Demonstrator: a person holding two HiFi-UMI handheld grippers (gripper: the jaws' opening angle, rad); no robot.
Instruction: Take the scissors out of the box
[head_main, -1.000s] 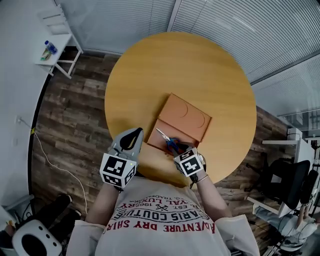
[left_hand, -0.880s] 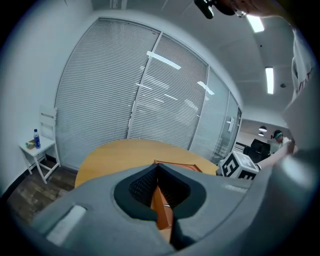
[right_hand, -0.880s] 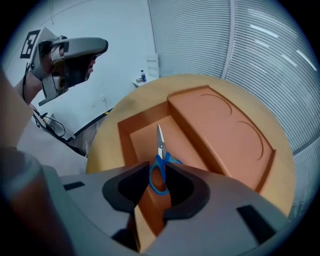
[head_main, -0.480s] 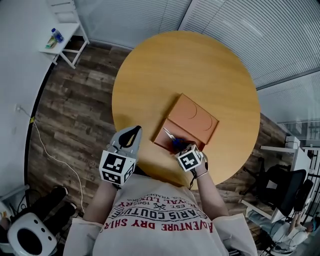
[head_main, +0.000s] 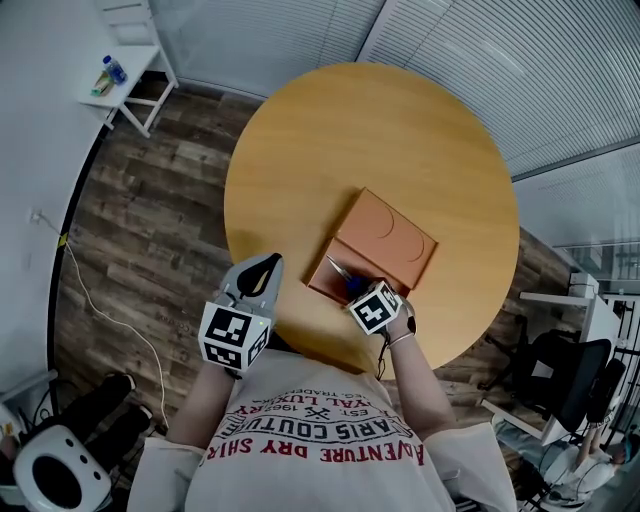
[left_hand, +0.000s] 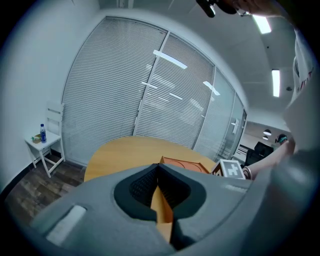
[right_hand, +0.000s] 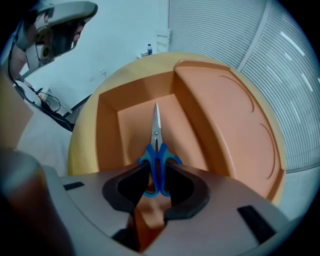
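An orange box lies open on the round wooden table, its lid folded back beside the tray. Scissors with blue handles lie flat in the tray, blades pointing away from me. My right gripper points straight down over the scissors. The right gripper has just been closing, and the blue handles sit between its jaws, which still stand apart. My left gripper hovers at the table's near edge, left of the box. The left gripper is shut and holds nothing.
A white side table with a bottle stands at the far left on the wooden floor. Blinds cover the glass wall behind the table. An office chair stands at the right. A cable trails across the floor.
My right gripper has sunk onto the scissors' handles and rolled a little. The left gripper has sunk a little at the table's edge. The scissors lie where they were.
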